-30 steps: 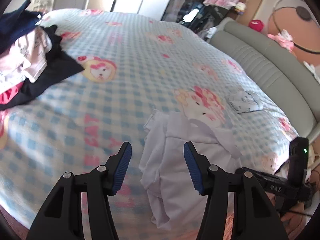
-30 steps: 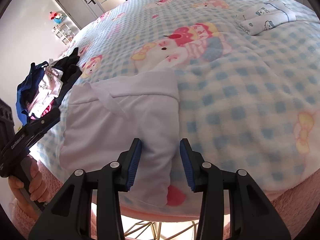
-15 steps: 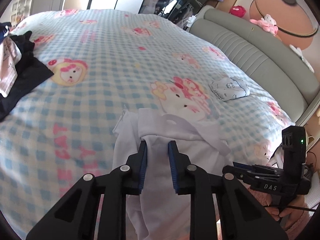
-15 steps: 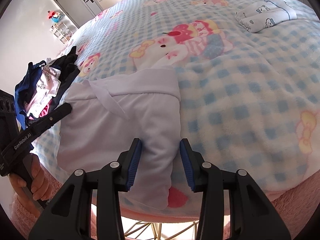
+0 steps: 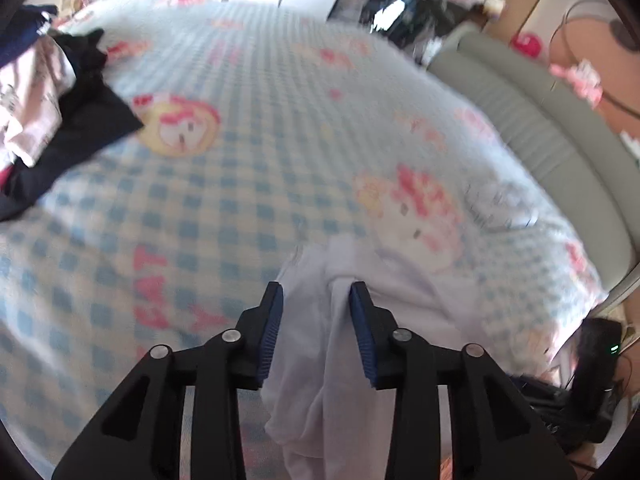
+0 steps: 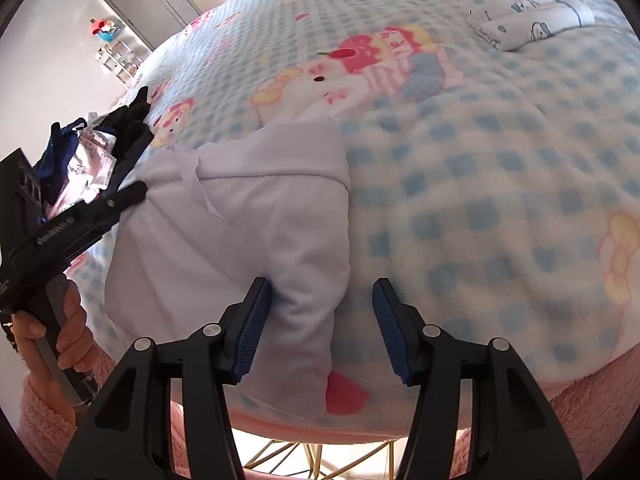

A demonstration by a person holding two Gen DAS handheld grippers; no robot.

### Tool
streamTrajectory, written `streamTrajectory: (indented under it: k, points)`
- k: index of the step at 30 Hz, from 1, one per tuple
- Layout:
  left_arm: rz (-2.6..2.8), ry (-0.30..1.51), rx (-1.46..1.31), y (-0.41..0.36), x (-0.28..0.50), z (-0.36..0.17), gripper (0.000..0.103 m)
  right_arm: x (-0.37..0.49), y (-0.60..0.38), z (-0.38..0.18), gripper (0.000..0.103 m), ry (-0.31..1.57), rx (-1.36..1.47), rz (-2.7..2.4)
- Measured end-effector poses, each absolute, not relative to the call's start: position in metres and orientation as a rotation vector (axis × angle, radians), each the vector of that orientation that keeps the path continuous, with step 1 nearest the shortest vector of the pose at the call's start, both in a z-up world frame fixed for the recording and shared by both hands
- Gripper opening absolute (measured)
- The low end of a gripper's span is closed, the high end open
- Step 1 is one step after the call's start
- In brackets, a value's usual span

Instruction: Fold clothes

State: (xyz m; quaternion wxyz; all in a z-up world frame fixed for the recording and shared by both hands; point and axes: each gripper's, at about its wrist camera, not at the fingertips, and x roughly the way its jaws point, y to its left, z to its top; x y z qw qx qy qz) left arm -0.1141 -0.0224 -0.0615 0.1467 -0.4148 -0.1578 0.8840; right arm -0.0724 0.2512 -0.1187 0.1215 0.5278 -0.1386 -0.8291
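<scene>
A white garment lies crumpled at the near edge of the bed, partly folded over itself. My left gripper hovers over the garment's left side. Its jaws are opening, a raised fold of cloth stands between them, and the pads do not press it. In the right wrist view the left gripper reaches the garment's left corner. My right gripper is at the garment's lower right corner with its jaws opening. The cloth touches its left pad and stands apart from the right pad.
The blue-checked cartoon blanket covers the bed. A pile of dark and pink clothes sits at the far left. A small folded printed garment lies at the far right. A grey padded headboard runs along the right. A hand holds the left gripper.
The left jaws closed on a fold of the white garment half a second ago and have now spread again. The right jaws have widened, leaving a gap beside the cloth.
</scene>
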Motion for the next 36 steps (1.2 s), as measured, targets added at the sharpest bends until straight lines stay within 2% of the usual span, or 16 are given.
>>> streamTrajectory:
  k: [2,3,7,11,14,18,22,27,32,33,36]
  points:
    - [2.55,-0.419,-1.09,-0.017,-0.105,-0.048,0.054,-0.072,0.255,-0.115,0.055,-0.428,1.518,-2.428]
    - [2.542,-0.386,-1.053,-0.012,-0.101,-0.043,0.057,-0.073,0.255,-0.108,0.055,-0.421,1.49,-2.445]
    - [2.493,-0.157,-1.112,0.019,-0.104,-0.052,0.057,-0.085,0.251,-0.082,0.055,-0.35,1.382,-2.517]
    - [2.481,-0.077,-1.254,0.03,-0.115,-0.083,0.057,-0.103,0.236,-0.078,0.055,-0.222,1.378,-2.523]
    - [2.485,-0.145,-1.292,0.02,-0.118,-0.088,0.057,-0.107,0.223,-0.092,0.055,-0.16,1.417,-2.49]
    - [2.479,-0.218,-1.335,0.006,-0.124,-0.095,0.059,-0.102,0.225,-0.121,0.054,-0.207,1.495,-2.454]
    - [2.52,-0.279,-1.197,-0.005,-0.108,-0.075,0.056,-0.098,0.249,-0.119,0.054,-0.422,1.496,-2.42]
    - [2.539,-0.389,-1.024,-0.006,-0.084,-0.049,0.058,-0.086,0.245,-0.103,0.055,-0.377,1.43,-2.473]
    - [2.569,-0.201,-1.265,0.008,-0.093,-0.082,0.057,-0.084,0.23,-0.108,0.055,-0.318,1.463,-2.453]
    - [2.578,-0.165,-1.315,0.007,-0.095,-0.088,0.06,-0.083,0.23,-0.108,0.055,-0.306,1.466,-2.456]
    - [2.606,-0.149,-1.304,0.003,-0.09,-0.078,0.06,-0.079,0.235,-0.112,0.054,-0.319,1.496,-2.469]
